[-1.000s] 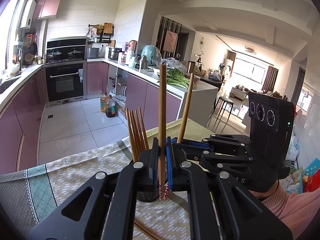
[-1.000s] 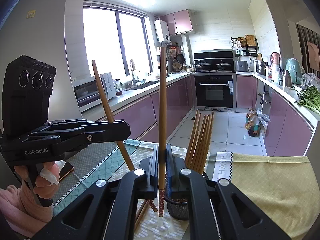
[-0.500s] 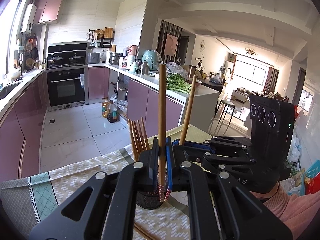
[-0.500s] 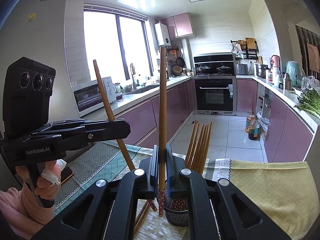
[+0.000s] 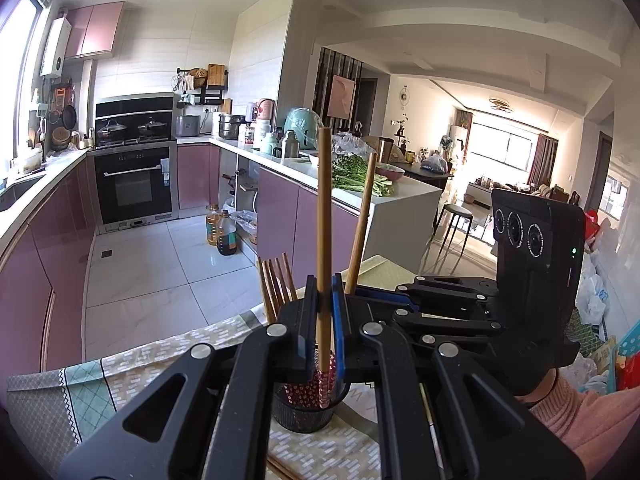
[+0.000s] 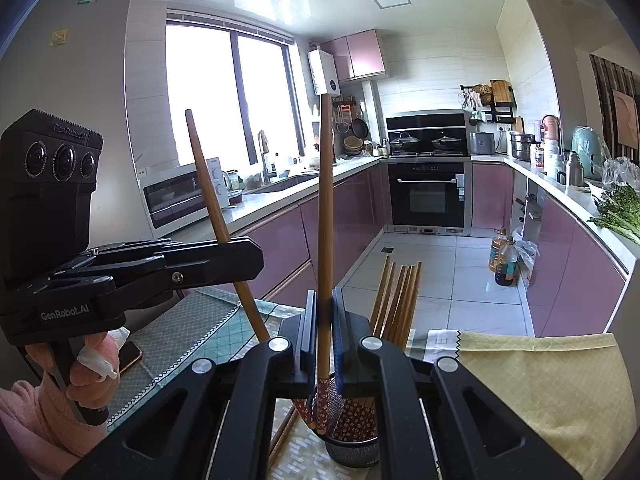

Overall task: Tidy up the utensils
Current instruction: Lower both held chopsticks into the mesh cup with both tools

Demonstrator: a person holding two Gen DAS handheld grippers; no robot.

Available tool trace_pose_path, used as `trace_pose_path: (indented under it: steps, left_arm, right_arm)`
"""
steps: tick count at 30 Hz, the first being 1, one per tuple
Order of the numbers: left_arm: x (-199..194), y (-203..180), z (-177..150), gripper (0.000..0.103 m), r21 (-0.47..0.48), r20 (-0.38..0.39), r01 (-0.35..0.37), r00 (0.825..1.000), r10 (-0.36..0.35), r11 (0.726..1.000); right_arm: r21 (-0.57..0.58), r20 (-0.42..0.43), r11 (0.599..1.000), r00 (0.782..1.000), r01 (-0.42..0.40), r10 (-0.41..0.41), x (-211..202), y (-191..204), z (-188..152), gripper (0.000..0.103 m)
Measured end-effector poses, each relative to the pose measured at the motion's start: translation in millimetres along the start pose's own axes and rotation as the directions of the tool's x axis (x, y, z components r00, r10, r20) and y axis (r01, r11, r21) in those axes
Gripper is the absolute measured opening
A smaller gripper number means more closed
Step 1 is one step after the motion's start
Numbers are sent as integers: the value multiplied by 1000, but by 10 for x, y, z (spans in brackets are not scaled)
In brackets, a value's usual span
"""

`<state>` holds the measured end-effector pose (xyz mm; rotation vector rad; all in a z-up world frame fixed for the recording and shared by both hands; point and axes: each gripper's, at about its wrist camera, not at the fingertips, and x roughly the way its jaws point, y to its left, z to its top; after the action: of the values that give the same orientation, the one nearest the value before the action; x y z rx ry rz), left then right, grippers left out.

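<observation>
My left gripper is shut on a wooden chopstick held upright, its patterned red tip down in the dark mesh holder. My right gripper is shut on another upright chopstick, its red tip at the rim of the holder. Several chopsticks stand in the holder, also seen in the left wrist view. The right gripper appears from the left view just beyond the holder; the left gripper appears from the right view with its tilted chopstick.
The holder stands on a patterned tablecloth with a yellow cloth to the right. More chopsticks lie on the table near the holder. A phone lies by the left hand. Kitchen counters and floor lie beyond the table edge.
Both grippers have sunk a little with their chopsticks, bringing the red tips lower into the holder. Both stay shut.
</observation>
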<state>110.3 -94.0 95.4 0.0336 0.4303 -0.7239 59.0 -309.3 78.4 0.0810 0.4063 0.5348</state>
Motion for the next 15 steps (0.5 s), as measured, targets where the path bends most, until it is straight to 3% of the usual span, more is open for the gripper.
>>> trace_pose_path:
  steps: [15]
  left_arm:
    - [128, -49, 4, 8, 4, -18, -28, 999, 28, 1000]
  right_arm:
    - [11, -17, 999, 999, 36, -35, 187, 24, 19, 6]
